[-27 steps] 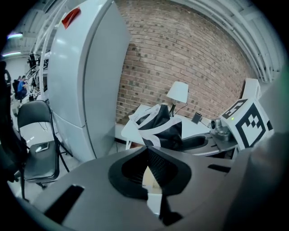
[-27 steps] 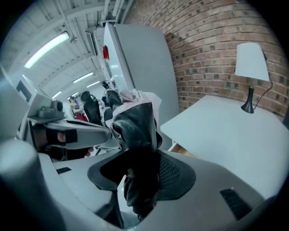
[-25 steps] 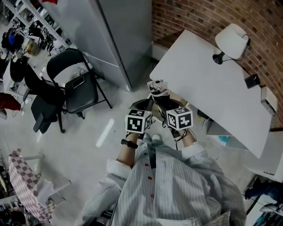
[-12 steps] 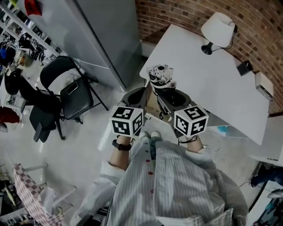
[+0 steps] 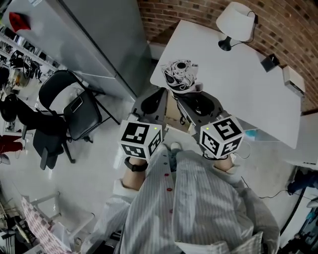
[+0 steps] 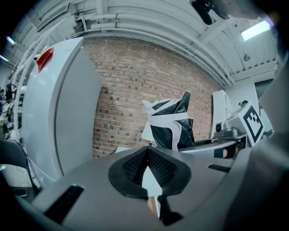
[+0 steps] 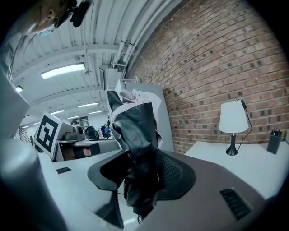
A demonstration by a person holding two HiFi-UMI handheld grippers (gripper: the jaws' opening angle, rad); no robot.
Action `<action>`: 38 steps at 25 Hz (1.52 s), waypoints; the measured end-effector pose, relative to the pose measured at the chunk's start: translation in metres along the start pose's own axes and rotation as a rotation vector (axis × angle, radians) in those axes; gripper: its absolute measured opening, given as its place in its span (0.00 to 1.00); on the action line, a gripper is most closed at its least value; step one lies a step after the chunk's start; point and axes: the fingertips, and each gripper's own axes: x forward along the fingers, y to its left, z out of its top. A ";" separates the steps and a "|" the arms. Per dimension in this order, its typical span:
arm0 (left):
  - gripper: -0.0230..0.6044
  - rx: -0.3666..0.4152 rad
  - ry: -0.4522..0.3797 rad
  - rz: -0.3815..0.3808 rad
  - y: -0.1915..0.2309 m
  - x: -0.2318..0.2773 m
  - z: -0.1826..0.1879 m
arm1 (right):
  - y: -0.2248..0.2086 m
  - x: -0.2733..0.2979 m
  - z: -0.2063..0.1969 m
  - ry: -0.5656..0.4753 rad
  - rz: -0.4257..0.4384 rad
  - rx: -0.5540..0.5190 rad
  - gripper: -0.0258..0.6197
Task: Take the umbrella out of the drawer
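The folded black-and-white umbrella (image 5: pixel 181 74) stands upright between the jaws of my right gripper (image 5: pixel 188 95), which is shut on its lower part, by the near corner of the white table (image 5: pixel 238 84). From the right gripper view the umbrella (image 7: pixel 135 135) fills the gap of the right gripper (image 7: pixel 142 173). My left gripper (image 5: pixel 158 96) hangs just left of it, apart from the umbrella. Its pads meet at the tip with nothing between them, as the left gripper view shows: left gripper (image 6: pixel 147 151), umbrella (image 6: pixel 169 122) beyond it to the right. No drawer is in view.
A white lamp (image 5: pixel 233 22) and small dark items stand at the table's far side by the brick wall (image 5: pixel 198 10). A tall grey cabinet (image 5: pixel 74 34) rises at the left. A black folding chair (image 5: pixel 74 106) stands on the floor beside it.
Both grippers have risen toward the camera, and the umbrella has come up with the right one. The two marker cubes have drawn a little apart.
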 end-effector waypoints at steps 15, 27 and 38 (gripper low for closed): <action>0.05 -0.007 -0.009 -0.037 0.006 0.008 0.000 | -0.007 0.012 0.002 -0.010 0.007 0.040 0.36; 0.05 0.002 -0.011 -0.037 0.012 -0.003 -0.002 | 0.007 0.021 0.001 0.004 0.024 0.046 0.36; 0.05 -0.011 -0.011 -0.032 0.019 -0.008 -0.007 | 0.013 0.025 -0.012 0.029 0.025 0.055 0.36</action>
